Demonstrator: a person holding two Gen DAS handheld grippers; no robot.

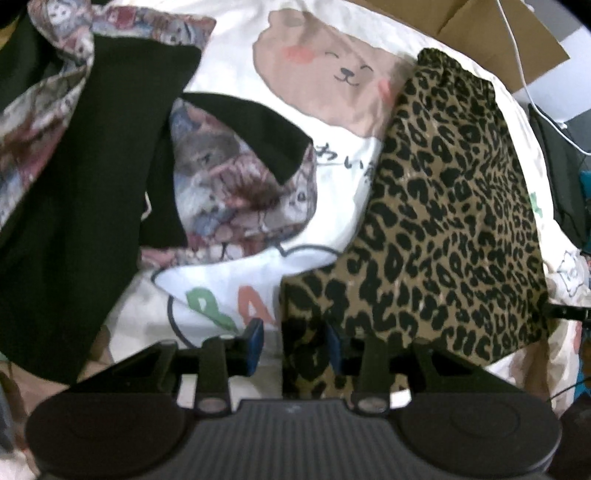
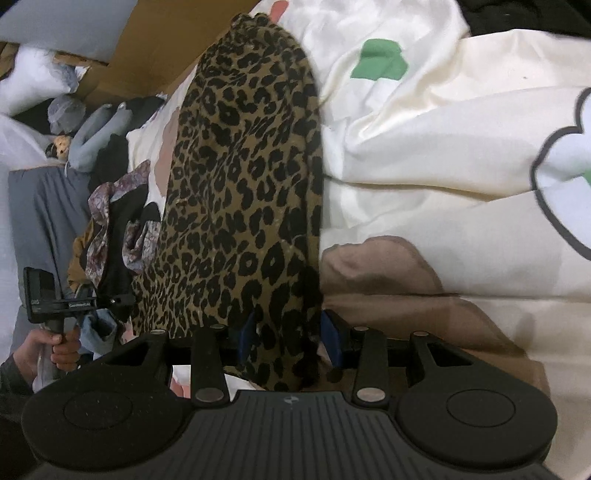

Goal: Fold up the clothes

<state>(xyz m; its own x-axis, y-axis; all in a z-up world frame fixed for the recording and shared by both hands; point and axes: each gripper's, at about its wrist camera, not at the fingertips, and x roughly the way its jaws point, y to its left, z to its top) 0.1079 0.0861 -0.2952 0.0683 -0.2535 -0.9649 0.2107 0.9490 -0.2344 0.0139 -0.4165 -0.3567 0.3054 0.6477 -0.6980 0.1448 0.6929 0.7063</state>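
Note:
A leopard-print garment (image 1: 443, 206) lies folded into a long strip on a cream bedsheet with a bear print (image 1: 332, 70). My left gripper (image 1: 294, 343) hangs over the strip's near left corner with its jaws apart. The corner lies between them, and sheet shows between the cloth and the left pad (image 1: 255, 341). In the right wrist view my right gripper (image 2: 288, 334) is shut on the near end of the leopard-print garment (image 2: 243, 192). The cloth fills the gap between its blue pads (image 2: 330, 338). At the strip's left edge a hand holds the left gripper (image 2: 123, 301).
A black garment with a cat-print lining (image 1: 110, 155) lies crumpled to the left of the strip. Brown cardboard (image 1: 491, 33) and a white cable (image 1: 524, 77) sit beyond the bed's far edge. More clothes and grey bedding (image 2: 55, 192) are piled at the left.

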